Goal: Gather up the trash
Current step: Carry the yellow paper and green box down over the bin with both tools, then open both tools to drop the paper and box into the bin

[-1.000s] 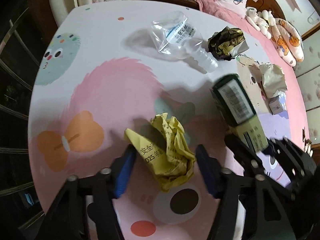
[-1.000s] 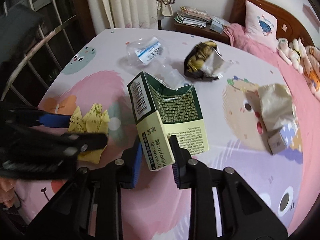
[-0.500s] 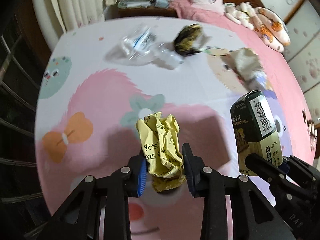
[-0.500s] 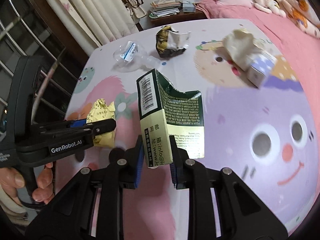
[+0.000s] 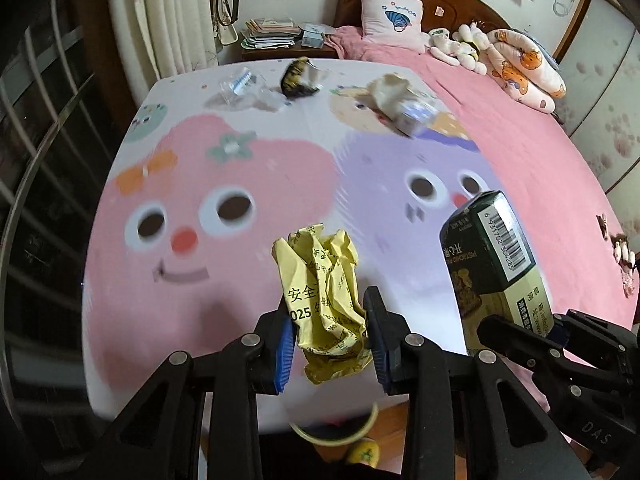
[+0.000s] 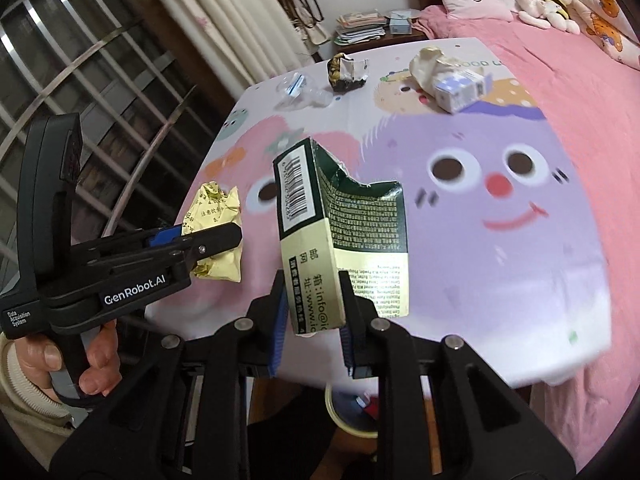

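A: Jaws first, left to right. Left gripper (image 5: 331, 330) narrow, clamped on the crumpled yellow paper (image 5: 324, 284); wad sticks up ahead of the pads and hangs a bit under them. It closed down within the last second, paper between the pads.

B: Right one?

A: Right gripper (image 6: 313, 312) narrow too, pinching the green carton (image 6: 336, 232) at its pale bottom end. Long axis runs straight out from the jaws, torn top farthest away.

B: Where does it go?

A: Yellow-rimmed bin (image 6: 344, 416), I'd judge. It sits on the floor under both jaw pairs, just off the near edge of the cartoon mat (image 5: 200, 200). Rim is partly hidden, so I can't tell which hand is nearer.

B: Obstacles?

A: The grippers are side by side, so they could bump. Far ahead on the mat: clear plastic bottle (image 5: 240, 88), dark wrapper (image 5: 298, 78), beige wad (image 5: 386, 88), small blue box (image 5: 416, 114). All well apart from the jaws.
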`<state>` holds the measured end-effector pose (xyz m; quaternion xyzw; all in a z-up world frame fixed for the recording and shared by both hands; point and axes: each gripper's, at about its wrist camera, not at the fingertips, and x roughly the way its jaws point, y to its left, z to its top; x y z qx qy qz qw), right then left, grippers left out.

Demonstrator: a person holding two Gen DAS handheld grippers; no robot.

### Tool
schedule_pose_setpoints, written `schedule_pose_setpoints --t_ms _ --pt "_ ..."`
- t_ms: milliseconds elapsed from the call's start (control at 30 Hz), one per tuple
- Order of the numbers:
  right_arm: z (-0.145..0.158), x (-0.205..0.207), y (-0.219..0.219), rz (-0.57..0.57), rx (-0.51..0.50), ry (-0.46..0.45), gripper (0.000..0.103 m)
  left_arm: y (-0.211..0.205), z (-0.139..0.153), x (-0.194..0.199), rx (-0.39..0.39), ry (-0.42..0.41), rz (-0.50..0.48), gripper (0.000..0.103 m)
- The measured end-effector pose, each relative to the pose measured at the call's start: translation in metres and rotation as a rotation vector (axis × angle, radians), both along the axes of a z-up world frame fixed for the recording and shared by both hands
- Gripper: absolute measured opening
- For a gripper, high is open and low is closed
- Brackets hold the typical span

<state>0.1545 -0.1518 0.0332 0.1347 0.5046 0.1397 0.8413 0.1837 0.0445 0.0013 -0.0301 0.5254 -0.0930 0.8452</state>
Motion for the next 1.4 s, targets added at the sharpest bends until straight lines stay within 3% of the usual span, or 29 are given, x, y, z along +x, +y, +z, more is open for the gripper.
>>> schedule_pose_setpoints --t_ms 300,567,767,1100,1267,1400 --pt "-0.02 -0.111 -0.032 0.043 0.038 0.079 0.02 -0.036 -0.02 -0.111 0.041 0.064 -0.02 0.032" --pt "-0.103 -0.167 -0.023 0.038 0.086 0.262 0.02 -0.046 -0.075 -0.169 0.1 0.169 -0.07 0.032" --pt "-0.201 -0.189 -0.022 -0.043 0.118 0.415 0.02 -0.037 -0.164 -0.176 0.114 0.287 -0.06 0.032" --pt "-0.354 -0.203 -0.019 -0.159 0.118 0.555 0.02 -0.027 -0.309 -0.171 0.118 0.402 -0.056 0.032" --pt "-0.397 -0.184 -0.01 -0.21 0.129 0.583 0.021 -0.029 -0.348 -0.17 0.134 0.411 -0.092 0.033" --pt "-0.413 -0.172 -0.013 -0.235 0.158 0.594 0.025 -0.029 -0.363 -0.161 0.13 0.395 -0.113 0.045"
